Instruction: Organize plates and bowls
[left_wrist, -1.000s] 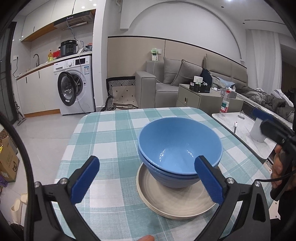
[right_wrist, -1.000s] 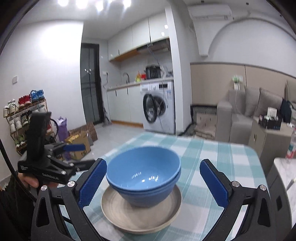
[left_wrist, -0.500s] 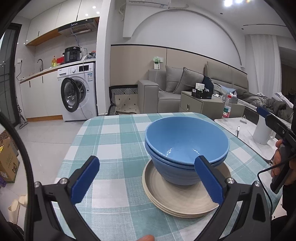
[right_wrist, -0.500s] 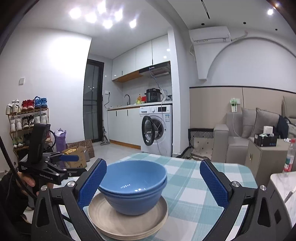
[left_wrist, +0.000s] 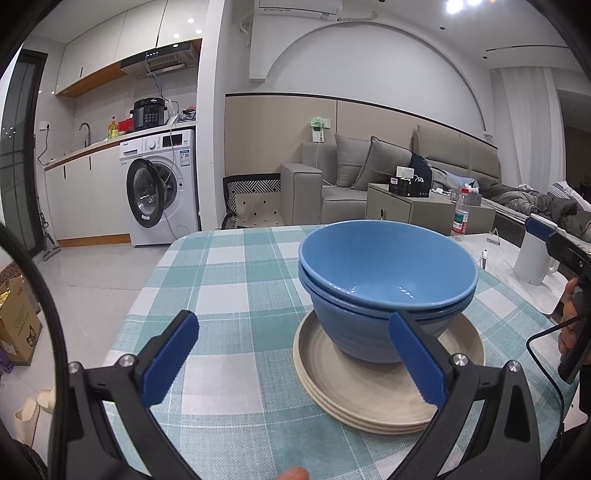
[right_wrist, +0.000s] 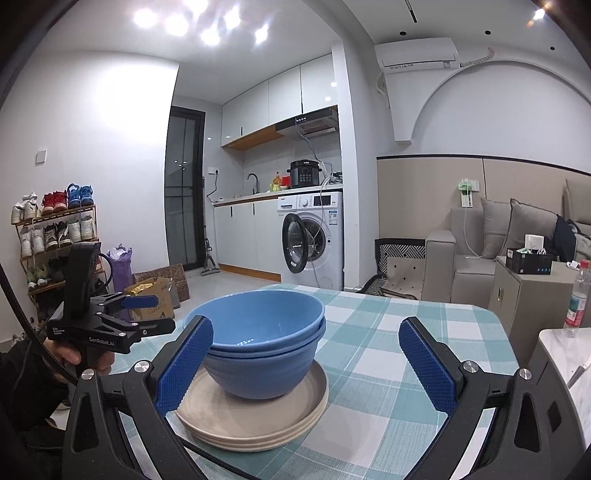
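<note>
Two blue bowls are nested and stand on a stack of beige plates on the checked tablecloth. My left gripper is open and hovers just short of the stack, with its right finger in front of the bowls' side. In the right wrist view the blue bowls and plates lie a little left of centre. My right gripper is open, its left finger overlapping the bowls' rim. Neither gripper holds anything. Each gripper shows in the other's view: left gripper, right gripper.
A white marble side table with a white jug and a water bottle stands right of the table. A washing machine, a sofa, a cardboard box and a shoe rack stand around the room.
Both views have tilted up and drawn back slightly from the stack, showing more of the room. The bowls and plates have not moved. Both grippers stayed open.
</note>
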